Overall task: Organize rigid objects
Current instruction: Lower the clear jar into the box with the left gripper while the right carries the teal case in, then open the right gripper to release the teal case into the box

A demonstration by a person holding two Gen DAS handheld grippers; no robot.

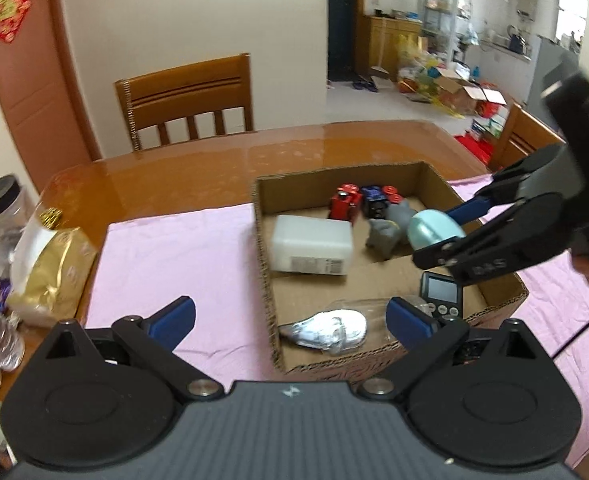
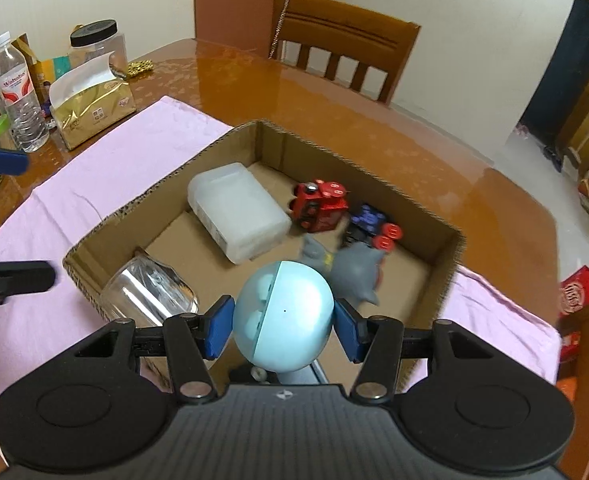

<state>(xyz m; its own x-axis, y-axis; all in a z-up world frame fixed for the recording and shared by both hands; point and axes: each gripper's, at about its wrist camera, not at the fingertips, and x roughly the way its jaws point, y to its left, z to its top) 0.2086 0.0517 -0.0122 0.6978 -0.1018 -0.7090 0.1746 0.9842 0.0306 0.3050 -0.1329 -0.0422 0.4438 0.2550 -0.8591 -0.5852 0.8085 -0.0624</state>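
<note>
A cardboard box (image 1: 264, 240) (image 2: 166, 184) stands on a pink cloth. Inside lie a white plastic case (image 1: 312, 248) (image 2: 238, 216), a red toy car (image 1: 344, 204) (image 2: 318, 206), a blue toy car (image 1: 376, 200) (image 2: 368, 222), a grey toy animal (image 1: 386, 232) (image 2: 354, 272), a silver item in clear wrap (image 1: 330, 330) (image 2: 146, 294) and a small digital timer (image 1: 442, 294). My right gripper (image 2: 284, 320) (image 1: 448, 232) is shut on a light blue ball-shaped toy (image 2: 284, 312) (image 1: 432, 230), held over the box's near right part. My left gripper (image 1: 292, 316) hangs open and wide over the box's front left corner, gripping nothing.
The pink cloth (image 1: 174, 264) (image 2: 106, 176) covers part of a glossy wooden table (image 1: 214, 168). On the left stand a gold tissue pack (image 1: 54, 272) (image 2: 94, 108), a black-lidded jar (image 1: 2, 212) (image 2: 96, 42) and a water bottle (image 2: 16, 92). A wooden chair (image 1: 190, 100) (image 2: 346, 44) is behind.
</note>
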